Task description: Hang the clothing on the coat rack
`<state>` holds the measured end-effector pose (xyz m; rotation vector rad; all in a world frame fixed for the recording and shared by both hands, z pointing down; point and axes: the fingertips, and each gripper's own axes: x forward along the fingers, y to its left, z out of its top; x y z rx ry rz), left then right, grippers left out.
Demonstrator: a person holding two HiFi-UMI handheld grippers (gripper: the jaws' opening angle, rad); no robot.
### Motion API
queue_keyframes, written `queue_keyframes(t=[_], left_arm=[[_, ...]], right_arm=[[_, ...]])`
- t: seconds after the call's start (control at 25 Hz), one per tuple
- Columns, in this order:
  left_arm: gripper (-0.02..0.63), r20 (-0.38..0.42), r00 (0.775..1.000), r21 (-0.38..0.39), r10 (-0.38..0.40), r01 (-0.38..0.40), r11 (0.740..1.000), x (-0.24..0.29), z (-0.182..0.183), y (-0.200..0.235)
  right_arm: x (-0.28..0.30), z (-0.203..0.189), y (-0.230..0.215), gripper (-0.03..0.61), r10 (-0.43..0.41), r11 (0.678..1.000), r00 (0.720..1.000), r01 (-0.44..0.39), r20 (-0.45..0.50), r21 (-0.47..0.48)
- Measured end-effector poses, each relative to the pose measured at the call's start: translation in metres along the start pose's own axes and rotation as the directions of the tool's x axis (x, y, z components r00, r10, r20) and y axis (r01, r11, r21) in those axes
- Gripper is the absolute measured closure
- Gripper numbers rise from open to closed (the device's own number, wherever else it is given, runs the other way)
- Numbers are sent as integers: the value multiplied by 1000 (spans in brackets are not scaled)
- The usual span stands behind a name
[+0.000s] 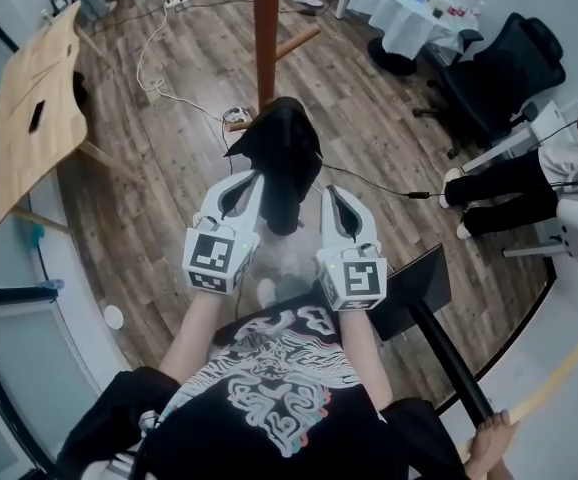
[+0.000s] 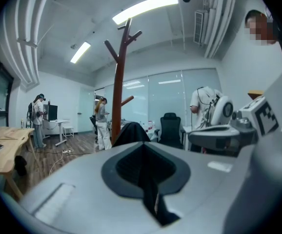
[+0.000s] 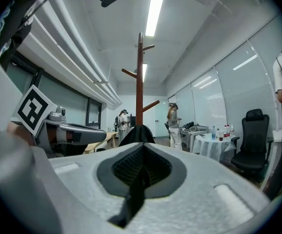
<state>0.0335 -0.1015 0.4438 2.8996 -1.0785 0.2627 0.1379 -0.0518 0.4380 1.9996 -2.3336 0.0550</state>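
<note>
The black garment [image 1: 281, 163] hangs bunched between my two grippers at chest height. My left gripper [image 1: 249, 180] is shut on its left side and my right gripper [image 1: 331, 193] on its right side. In both gripper views a strip of dark cloth runs through the closed jaws, at the left gripper [image 2: 143, 152] and at the right gripper [image 3: 140, 155], and the garment [image 2: 130, 132] [image 3: 137, 133] humps up just beyond. The brown wooden coat rack [image 1: 266, 28] stands straight ahead behind the garment, its branching pegs [image 2: 124, 33] [image 3: 140, 72] bare.
A light wooden table [image 1: 34, 108] stands at the left. White cables [image 1: 159, 58] trail over the floor by the rack's foot. At right are a black office chair [image 1: 499, 68], a seated person's legs [image 1: 504, 193] and a white-clothed table [image 1: 409, 8]. A dark stand [image 1: 419, 288] is close on my right.
</note>
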Motion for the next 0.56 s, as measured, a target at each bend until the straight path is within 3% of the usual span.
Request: queue_keyframes(t=[0.56], left_arm=[[624,-2,999,-11,32,-32,999,-6,-2,11]], right_arm=[[9,0,6,578,18,1000,1000,-18,0,-1]])
